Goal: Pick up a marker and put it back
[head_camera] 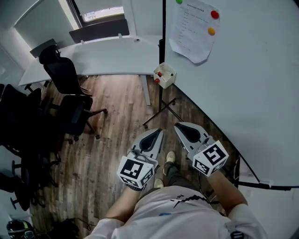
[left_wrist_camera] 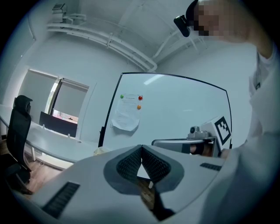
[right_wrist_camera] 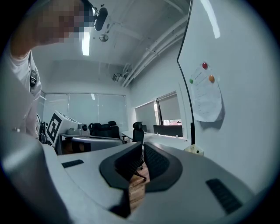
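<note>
A small cream marker box (head_camera: 164, 74) hangs at the left edge of the whiteboard (head_camera: 243, 93), with red-capped markers (head_camera: 159, 74) showing in it. The box also appears in the left gripper view (left_wrist_camera: 99, 150) and the right gripper view (right_wrist_camera: 194, 150). My left gripper (head_camera: 159, 131) and right gripper (head_camera: 178, 125) are held side by side close to my body, well short of the box. Both point toward it. Each has its jaws closed together with nothing between them.
A sheet of paper (head_camera: 192, 29) is pinned to the whiteboard by coloured magnets (head_camera: 214, 14). The board's stand legs (head_camera: 161, 109) spread over the wood floor. Black office chairs (head_camera: 65, 79) and a long white desk (head_camera: 107, 58) stand to the left.
</note>
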The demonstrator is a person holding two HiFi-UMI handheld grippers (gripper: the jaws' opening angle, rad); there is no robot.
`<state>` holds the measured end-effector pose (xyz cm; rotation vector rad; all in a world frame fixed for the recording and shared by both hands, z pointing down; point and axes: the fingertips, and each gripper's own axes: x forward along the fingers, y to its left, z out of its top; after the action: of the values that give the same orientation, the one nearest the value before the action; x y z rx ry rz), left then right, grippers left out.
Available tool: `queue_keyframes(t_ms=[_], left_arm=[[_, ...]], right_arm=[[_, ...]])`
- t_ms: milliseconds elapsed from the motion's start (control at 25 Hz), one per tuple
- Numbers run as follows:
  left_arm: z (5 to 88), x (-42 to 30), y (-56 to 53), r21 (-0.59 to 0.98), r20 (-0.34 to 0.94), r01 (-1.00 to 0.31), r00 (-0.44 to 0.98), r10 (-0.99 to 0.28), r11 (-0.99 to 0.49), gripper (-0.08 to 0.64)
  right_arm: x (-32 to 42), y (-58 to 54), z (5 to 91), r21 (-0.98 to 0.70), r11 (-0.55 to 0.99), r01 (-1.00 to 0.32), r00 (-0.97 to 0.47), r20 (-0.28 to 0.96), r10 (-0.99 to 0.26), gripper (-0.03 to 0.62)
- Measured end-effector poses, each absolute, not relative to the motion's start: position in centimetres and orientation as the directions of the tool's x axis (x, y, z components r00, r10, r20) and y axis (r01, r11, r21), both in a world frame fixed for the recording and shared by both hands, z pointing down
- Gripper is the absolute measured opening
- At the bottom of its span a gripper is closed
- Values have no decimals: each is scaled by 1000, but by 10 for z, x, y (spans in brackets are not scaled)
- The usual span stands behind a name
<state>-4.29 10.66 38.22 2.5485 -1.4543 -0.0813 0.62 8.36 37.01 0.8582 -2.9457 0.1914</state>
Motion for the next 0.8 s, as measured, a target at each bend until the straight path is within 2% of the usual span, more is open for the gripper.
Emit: queue_keyframes(t_ms=[560,800], left_arm=[[397,-34,-70,180,110,-880,463,-880,-440,12],[410,-35,-109,177,141,-885,457,-878,-431,12]], right_arm=[[16,-109,401,-108,826,-553,-833,115,-542,17],[13,-150,428,-140,802,-581,-813,156,-561,66]])
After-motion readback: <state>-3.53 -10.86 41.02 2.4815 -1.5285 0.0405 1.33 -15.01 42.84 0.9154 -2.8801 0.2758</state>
